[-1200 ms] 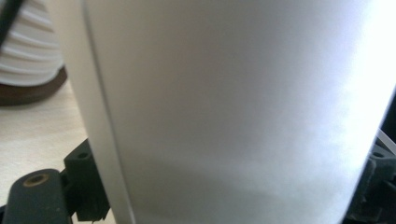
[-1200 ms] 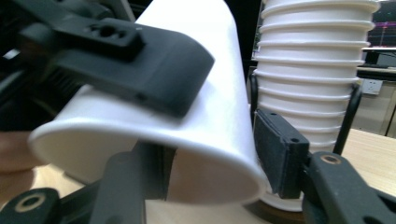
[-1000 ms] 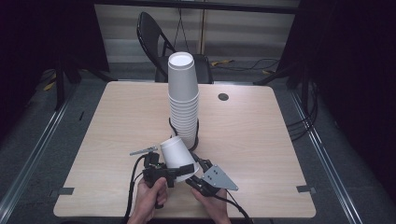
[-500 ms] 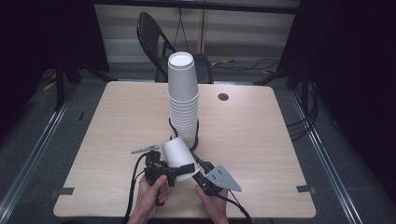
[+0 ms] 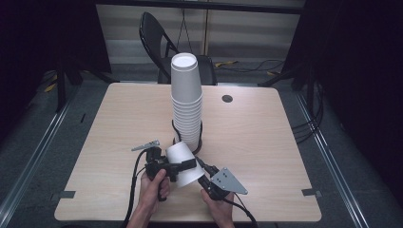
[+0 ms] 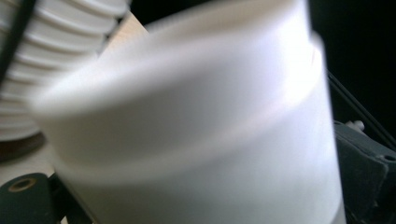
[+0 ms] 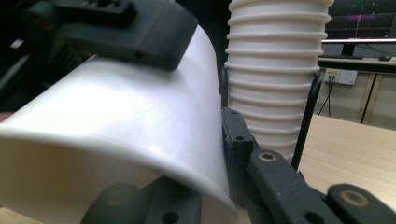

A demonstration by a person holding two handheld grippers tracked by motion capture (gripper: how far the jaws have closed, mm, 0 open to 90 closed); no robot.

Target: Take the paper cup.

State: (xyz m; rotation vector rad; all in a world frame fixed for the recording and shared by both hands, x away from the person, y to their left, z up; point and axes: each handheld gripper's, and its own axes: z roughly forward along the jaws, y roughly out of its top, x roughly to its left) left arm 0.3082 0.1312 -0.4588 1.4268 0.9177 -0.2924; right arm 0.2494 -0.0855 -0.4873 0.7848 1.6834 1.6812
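Sideways, cup (image 5: 183, 163) between both grippers (clamped).

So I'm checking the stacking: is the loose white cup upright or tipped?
Tipped. The loose cup lies on its side between both claws, beside the upright stack.

The surface (image 5: 266, 142) is seen from above by the high view, which faces forward and down, from some distance. The left claw view is placed very near the white cup (image 6: 196, 130), so it is blurred. The right claw view is set low, close to the same cup (image 7: 121, 140). The cup stack (image 5: 186, 104) is shared by all three views.
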